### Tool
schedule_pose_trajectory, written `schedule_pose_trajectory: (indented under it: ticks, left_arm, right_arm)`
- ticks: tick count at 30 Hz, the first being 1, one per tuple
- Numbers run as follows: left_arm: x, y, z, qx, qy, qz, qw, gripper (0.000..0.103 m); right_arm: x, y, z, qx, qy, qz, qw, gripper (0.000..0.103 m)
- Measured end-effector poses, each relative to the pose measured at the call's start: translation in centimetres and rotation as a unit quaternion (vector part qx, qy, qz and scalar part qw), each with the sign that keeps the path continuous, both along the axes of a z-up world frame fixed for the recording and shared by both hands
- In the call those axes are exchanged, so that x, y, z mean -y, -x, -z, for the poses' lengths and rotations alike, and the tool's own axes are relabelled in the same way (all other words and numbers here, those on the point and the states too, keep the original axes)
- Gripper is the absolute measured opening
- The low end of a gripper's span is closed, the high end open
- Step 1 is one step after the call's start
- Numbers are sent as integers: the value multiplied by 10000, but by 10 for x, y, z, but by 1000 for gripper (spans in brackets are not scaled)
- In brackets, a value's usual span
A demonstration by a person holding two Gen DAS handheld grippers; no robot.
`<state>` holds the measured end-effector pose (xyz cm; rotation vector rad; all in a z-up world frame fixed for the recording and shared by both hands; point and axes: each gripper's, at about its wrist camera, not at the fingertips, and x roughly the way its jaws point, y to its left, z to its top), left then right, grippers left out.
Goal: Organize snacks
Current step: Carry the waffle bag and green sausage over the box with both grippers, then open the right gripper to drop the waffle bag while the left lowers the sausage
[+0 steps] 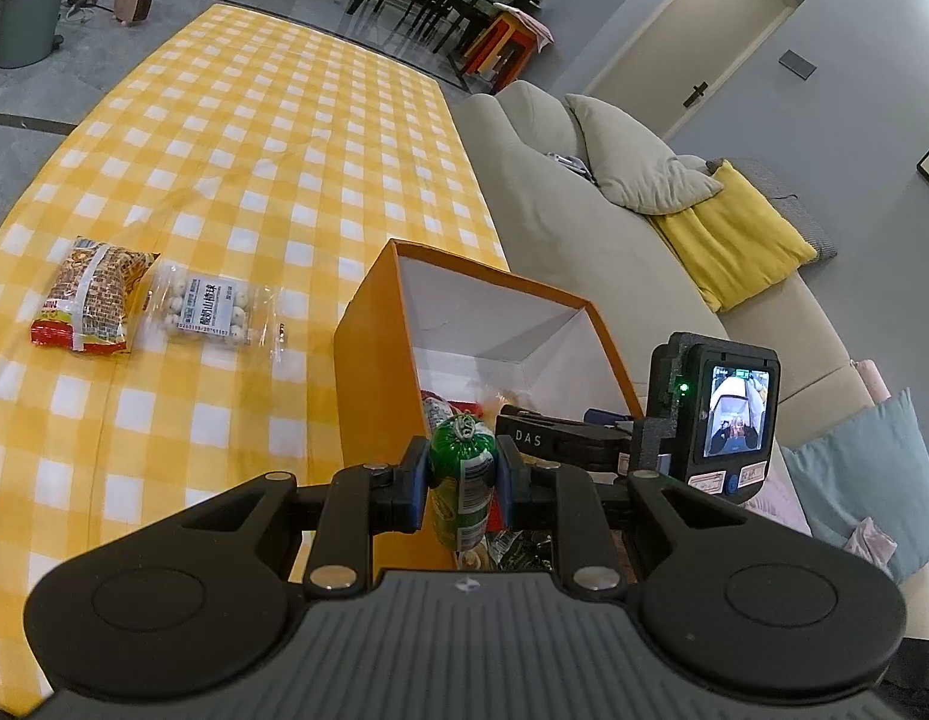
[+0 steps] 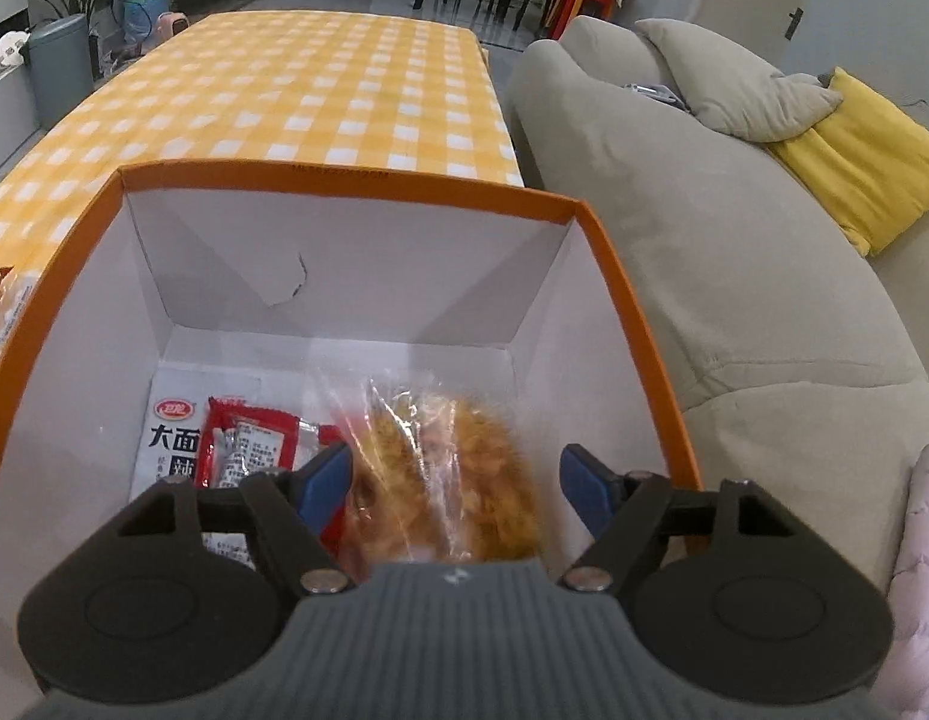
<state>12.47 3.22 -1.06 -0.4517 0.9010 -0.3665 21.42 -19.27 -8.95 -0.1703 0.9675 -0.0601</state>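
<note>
My left gripper (image 1: 461,474) is shut on a green sausage-shaped snack packet (image 1: 464,462), held upright at the near left wall of the orange box (image 1: 374,360). In the right wrist view my right gripper (image 2: 455,480) stands open inside the box (image 2: 344,180). A clear bag of golden pastry (image 2: 452,456) lies between its blue pads (image 2: 584,489), and the right pad is clear of it. A red packet (image 2: 254,438) and a white packet with black characters (image 2: 173,426) lie on the box floor. On the table sit a waffle-print bag (image 1: 95,300) and a clear pack of white balls (image 1: 209,312).
The yellow checked tablecloth (image 1: 254,150) stretches far beyond the box. A beige sofa (image 1: 554,210) with a yellow cushion (image 1: 734,234) runs close along the table's right side. A grey-green bin (image 1: 32,6) and dark dining chairs (image 1: 416,0) stand farther off.
</note>
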Motion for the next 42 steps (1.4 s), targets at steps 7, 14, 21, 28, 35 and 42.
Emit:
schedule_pose_trajectory:
  ticks: [7, 14, 21, 28, 35, 42]
  left_arm:
    - [2, 0, -2, 34, -26, 14, 10000, 24]
    - [2, 4, -8, 102, 134, -3, 9999, 24]
    - [17, 6, -20, 62, 167, 55, 9998, 24]
    - [57, -6, -29, -37, -610, 85, 9981, 24]
    - [85, -49, -15, -467, -648, -749, 9940, 24]
    - [100, -84, 23, -382, 251, -2021, 9783, 24]
  right_arm:
    - [4, 0, -4, -1, -197, 10, 9998, 84]
    - [42, 21, -50, 706, -1190, 242, 9901, 87]
    - [87, 47, -82, 1403, -2008, 378, 9688, 87]
    - [117, 57, -78, 1501, -2628, 381, 9523, 87]
    - [149, 66, -72, 1648, -3225, 416, 9312, 87]
    - [179, 62, -54, 1661, -3841, 837, 9043, 87]
